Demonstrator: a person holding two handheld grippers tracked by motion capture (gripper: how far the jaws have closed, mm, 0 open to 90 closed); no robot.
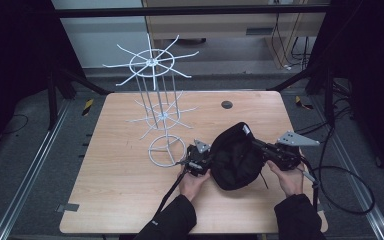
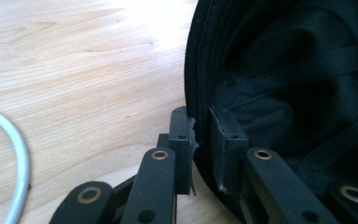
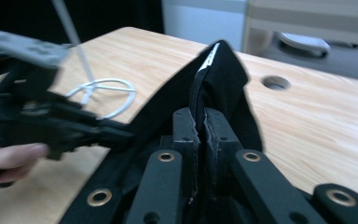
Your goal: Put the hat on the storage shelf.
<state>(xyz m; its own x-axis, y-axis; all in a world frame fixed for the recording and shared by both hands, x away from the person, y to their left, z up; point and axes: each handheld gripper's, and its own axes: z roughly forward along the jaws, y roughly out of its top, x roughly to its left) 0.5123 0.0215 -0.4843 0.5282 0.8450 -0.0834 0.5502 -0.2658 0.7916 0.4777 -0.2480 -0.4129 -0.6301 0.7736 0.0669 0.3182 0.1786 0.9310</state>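
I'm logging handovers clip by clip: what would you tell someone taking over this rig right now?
Left gripper: shut on the black cap's rim, near the table.
Right gripper: shut on the cap's opposite edge.
The cap is held between both grippers, just above the wooden table, opening upward.
The white wire rack stands to the left of the cap, hooks bare.
Done: cap gripped on both sides.
Left: probably hanging it on a rack hook.
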